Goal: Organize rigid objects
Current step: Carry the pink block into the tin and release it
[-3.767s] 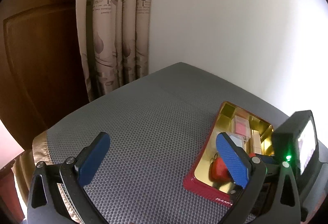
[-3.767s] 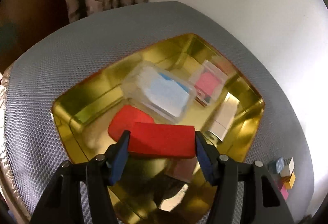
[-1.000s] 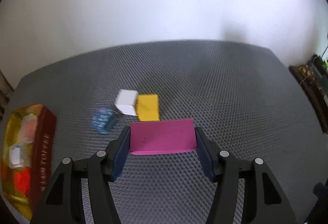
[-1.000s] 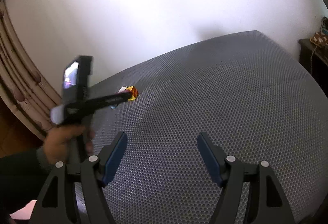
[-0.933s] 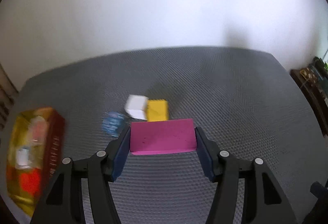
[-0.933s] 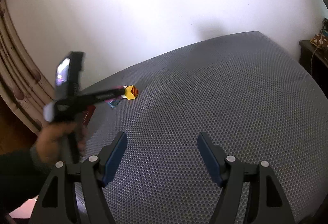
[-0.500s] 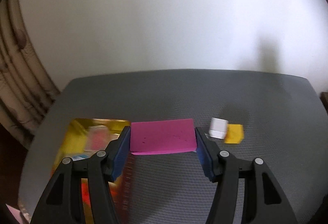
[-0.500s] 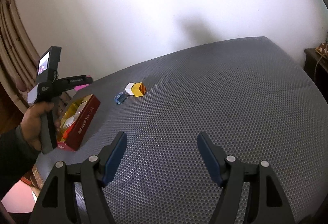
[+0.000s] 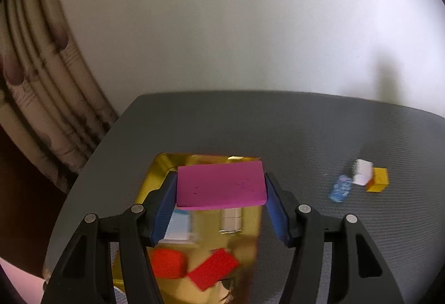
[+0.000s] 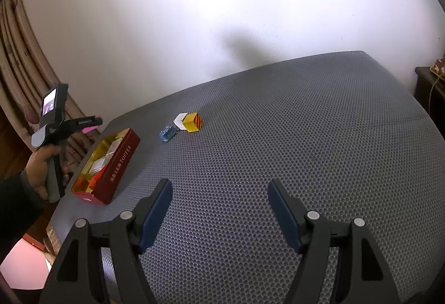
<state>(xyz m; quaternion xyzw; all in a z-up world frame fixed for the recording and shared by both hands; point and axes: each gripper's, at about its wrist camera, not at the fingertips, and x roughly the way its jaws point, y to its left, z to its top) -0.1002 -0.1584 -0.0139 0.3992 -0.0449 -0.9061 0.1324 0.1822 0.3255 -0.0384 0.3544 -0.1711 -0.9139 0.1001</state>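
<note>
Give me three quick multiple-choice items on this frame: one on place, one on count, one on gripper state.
1. Where is the flat pink block?
A. lying on the grey mat
B. held above the gold-lined toffee tin
C. beside the yellow cube

2. How many small items lie loose on the grey mat?
A. three
B. one
C. five

3. The right gripper is:
A. shut on a cube
B. open, holding nothing
C. shut on the tin

Answers: 1 B, the left gripper clamps it over the tin. 2 A, blue, white and yellow pieces. 3 B, fingers apart over bare mat.
</note>
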